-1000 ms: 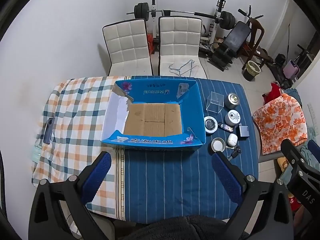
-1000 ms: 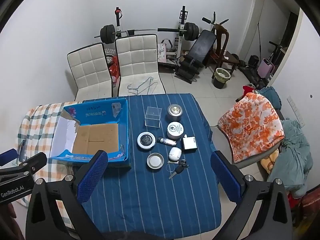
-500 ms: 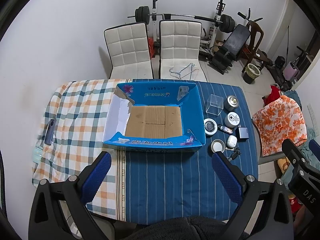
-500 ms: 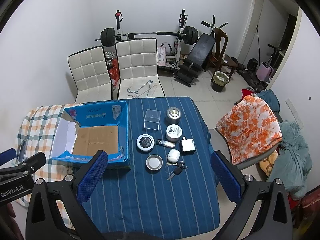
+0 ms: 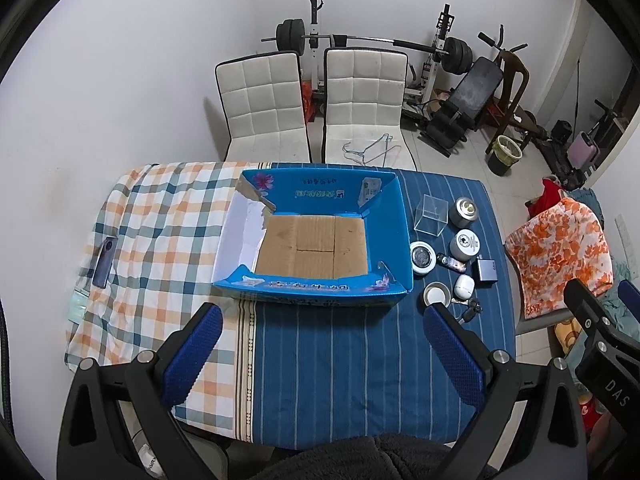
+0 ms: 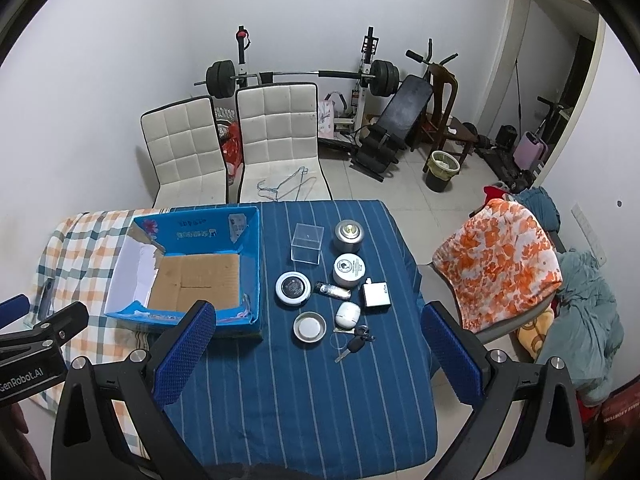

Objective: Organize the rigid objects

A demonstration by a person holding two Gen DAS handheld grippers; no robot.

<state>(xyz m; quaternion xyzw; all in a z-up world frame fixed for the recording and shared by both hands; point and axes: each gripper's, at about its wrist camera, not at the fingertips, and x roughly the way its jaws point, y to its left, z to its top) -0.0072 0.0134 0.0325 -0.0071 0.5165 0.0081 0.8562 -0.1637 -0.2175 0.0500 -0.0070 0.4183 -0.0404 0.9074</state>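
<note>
Two hand-held grippers are held high above the near edge of the table [image 6: 304, 408], both with their blue-padded fingers spread wide and nothing between them: the right gripper [image 6: 316, 344] is centred over the blue striped cloth, the left gripper [image 5: 320, 352] over the seam where the striped cloth meets the orange checked one. Nearest ahead of the right gripper's fingers, and between their lines, the black car key on its ring [image 6: 354, 346] is seen, its long axis running diagonally from near-left to far-right; just beyond it lie the shallow round metal lid [image 6: 309, 327] and the white egg-shaped case [image 6: 347, 315]. Farther on are the white-rimmed black round tin [image 6: 293, 288], the small patterned cylinder [image 6: 334, 290] lying on its side, the silver rectangular box [image 6: 376, 295], the white-labelled round tin [image 6: 349, 269], then the clear plastic cube [image 6: 307, 243] and the silver round can [image 6: 349, 234] at the far edge. All of these lie well below and ahead of the fingers, and the right gripper is judged the nearer. To their left, straight ahead of the left gripper, the open blue cardboard box [image 5: 394, 236] stands empty, its brown floor bare, presumably to receive them.
</note>
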